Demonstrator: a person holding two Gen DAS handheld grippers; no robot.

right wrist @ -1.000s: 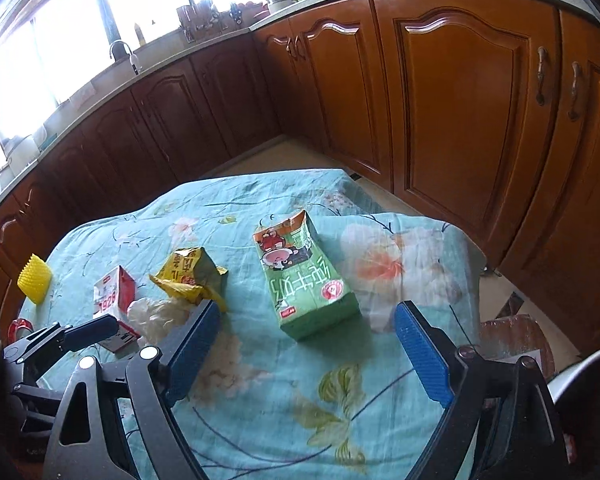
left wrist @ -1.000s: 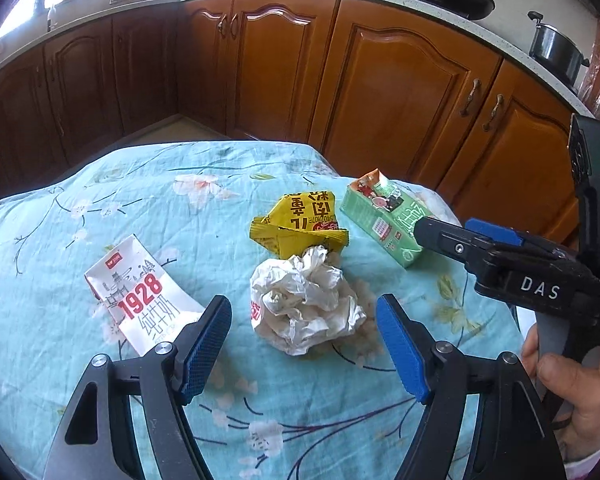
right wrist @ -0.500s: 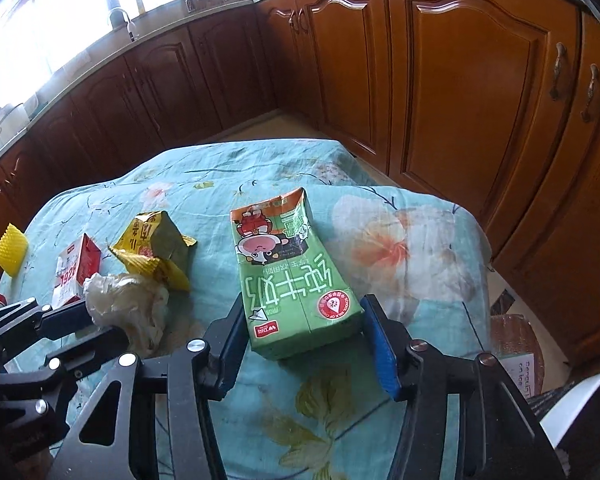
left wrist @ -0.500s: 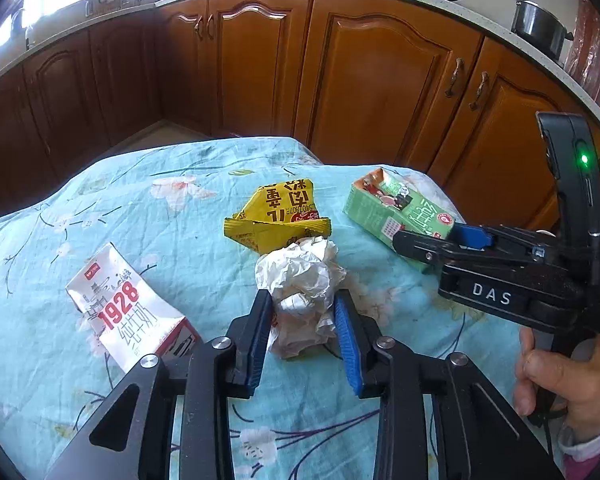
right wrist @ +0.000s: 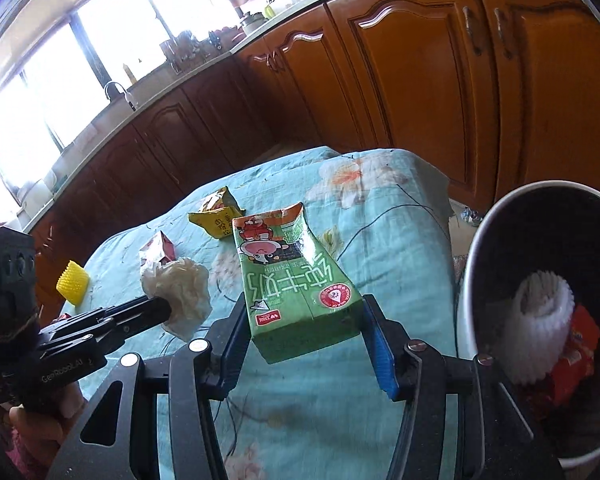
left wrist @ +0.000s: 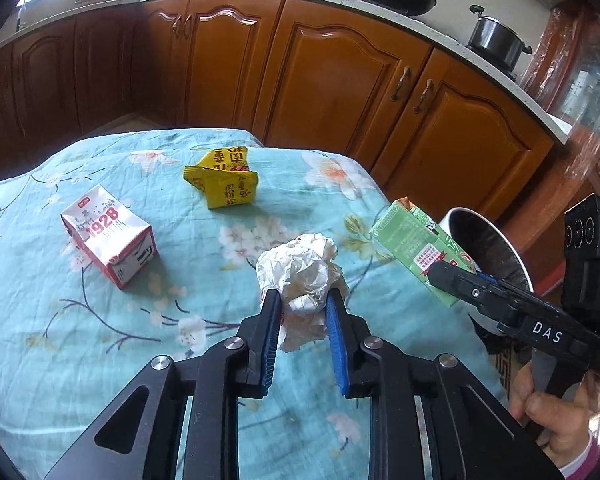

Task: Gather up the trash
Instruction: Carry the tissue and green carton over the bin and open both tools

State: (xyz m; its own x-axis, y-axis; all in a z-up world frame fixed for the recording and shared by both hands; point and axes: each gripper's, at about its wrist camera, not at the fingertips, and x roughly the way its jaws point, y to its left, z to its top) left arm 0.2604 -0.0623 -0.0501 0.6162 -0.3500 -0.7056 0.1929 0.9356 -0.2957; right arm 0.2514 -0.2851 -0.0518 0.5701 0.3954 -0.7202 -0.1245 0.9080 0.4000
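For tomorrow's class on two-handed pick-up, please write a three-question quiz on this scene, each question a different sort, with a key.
1. True or false: the left gripper is shut on the crumpled paper.
2. What does the right gripper hold? A) yellow wrapper B) green carton C) red-and-white carton
3. Fill in: beside the table stands a ___ with trash inside.

Key: 1 true; 2 B; 3 bin.

On the table [left wrist: 40, 344], the 1928 carton [left wrist: 108, 236] lies left of the paper wad [left wrist: 300, 272]; the crumpled wrapper [left wrist: 224, 182] lies behind both. The bin [right wrist: 540, 320] stands right of the table.
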